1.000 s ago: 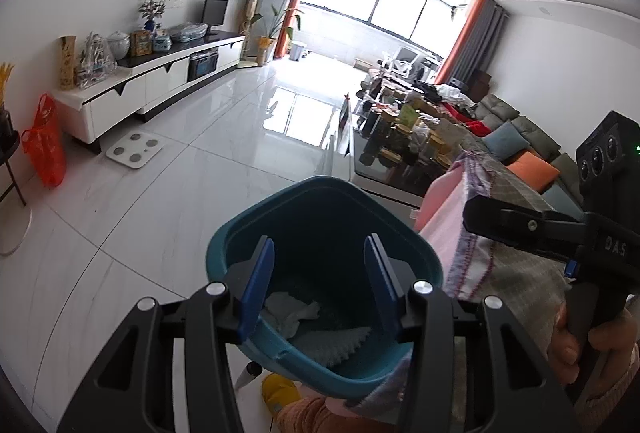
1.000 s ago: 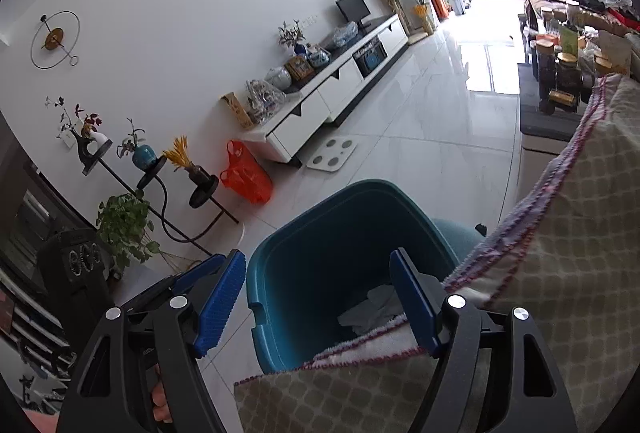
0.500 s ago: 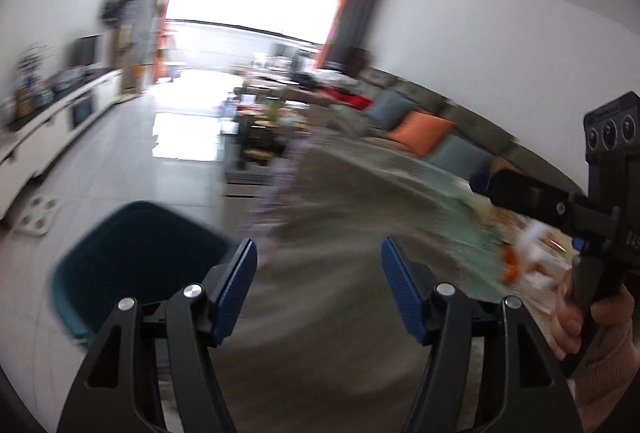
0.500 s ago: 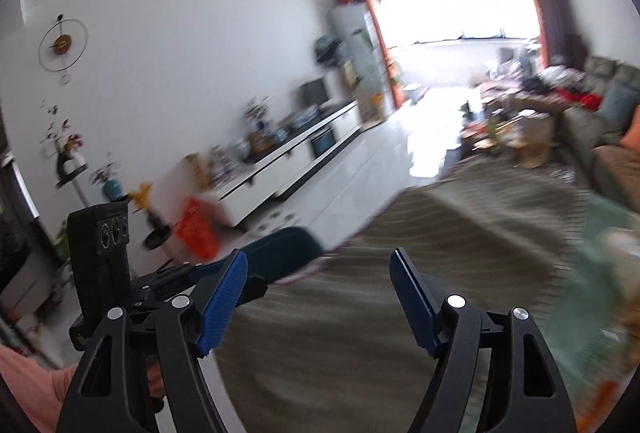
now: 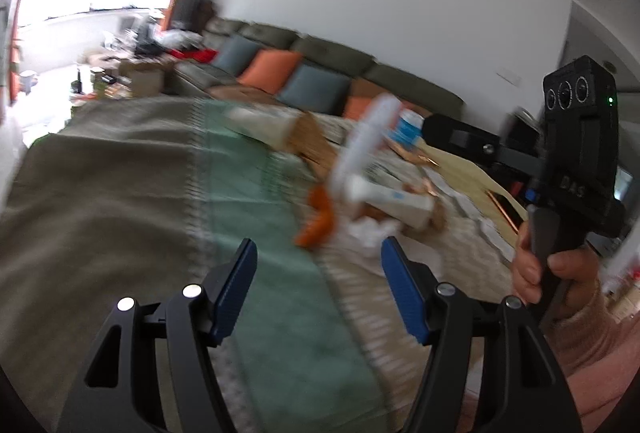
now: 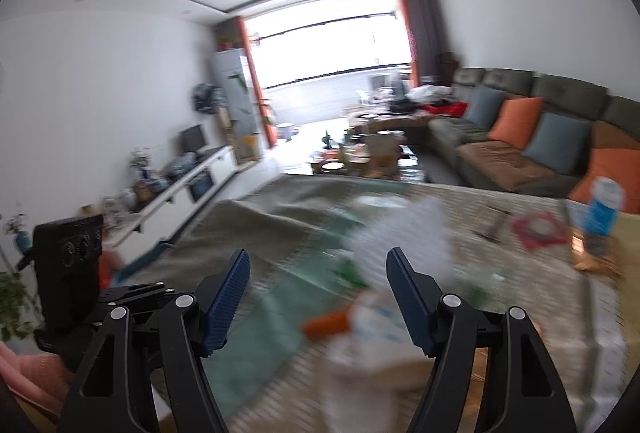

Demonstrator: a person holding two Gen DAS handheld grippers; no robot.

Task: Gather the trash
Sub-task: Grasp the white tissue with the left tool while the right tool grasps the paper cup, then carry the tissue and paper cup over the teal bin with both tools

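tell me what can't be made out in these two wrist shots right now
- Left wrist: the white tube and orange scrap are motion-blurred; any print is unreadable.
- Left wrist: right claw's fingers cut off behind its own black body.
- Right wrist: the pale litter ahead of the right claw is smeared; item types unclear.
- Right wrist: left claw shows only its back; fingers hidden.
- Both: the tablecloth hides the table beneath.

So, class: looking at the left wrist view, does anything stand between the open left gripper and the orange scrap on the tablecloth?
Nothing visible does. The left gripper is open and empty, and only bare green tablecloth lies between it and the orange scrap. The blurred white tubes lie beside and beyond the scrap.
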